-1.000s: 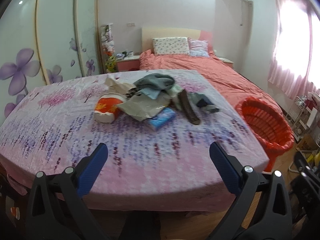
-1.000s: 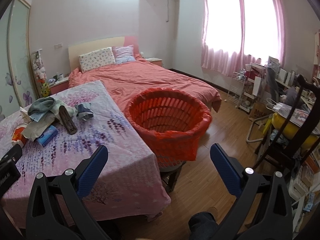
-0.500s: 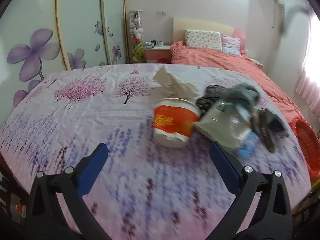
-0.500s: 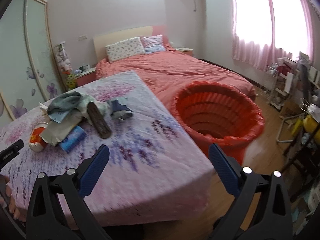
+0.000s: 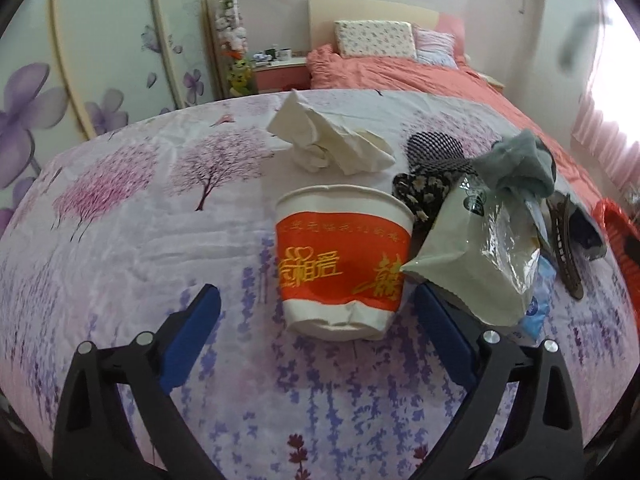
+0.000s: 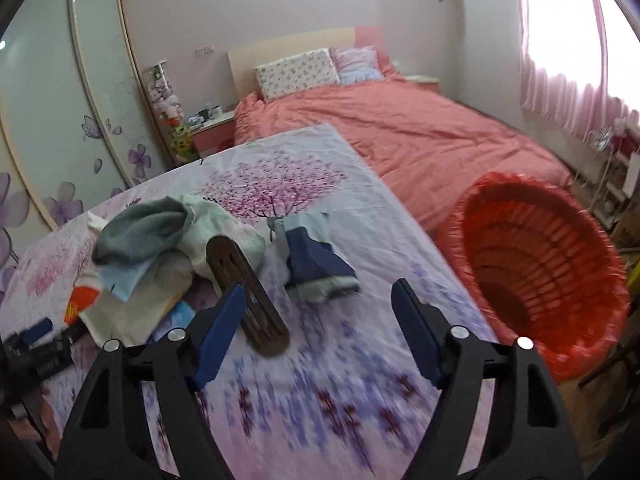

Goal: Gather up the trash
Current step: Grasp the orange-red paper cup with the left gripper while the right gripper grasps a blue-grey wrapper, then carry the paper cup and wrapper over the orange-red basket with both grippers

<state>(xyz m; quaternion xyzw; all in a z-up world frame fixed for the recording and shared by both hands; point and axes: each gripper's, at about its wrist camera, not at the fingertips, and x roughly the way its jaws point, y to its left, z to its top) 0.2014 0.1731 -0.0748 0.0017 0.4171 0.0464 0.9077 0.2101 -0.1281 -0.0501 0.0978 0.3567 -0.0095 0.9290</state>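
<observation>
A red and white paper cup [image 5: 343, 258] stands on the floral sheet, just ahead of my open left gripper [image 5: 316, 312], between its fingers' line. A crumpled white paper [image 5: 324, 142] lies behind it. A pale plastic bag [image 5: 476, 252] leans against the cup's right side. My right gripper [image 6: 320, 310] is open over the sheet near a brown ribbed piece [image 6: 246, 290] and a folded dark blue item [image 6: 316, 262]. The red trash basket [image 6: 540, 264] stands to the right of the table.
Grey cloth [image 5: 516, 166] and black floral fabric [image 5: 424, 188] lie in the pile, with a blue packet [image 5: 536, 308] beside it. A bed with a coral cover [image 6: 420, 136] is behind. A wardrobe [image 6: 60, 120] is on the left.
My left gripper has moved in close to the paper cup. My right gripper has swung left from the basket to over the pile on the sheet.
</observation>
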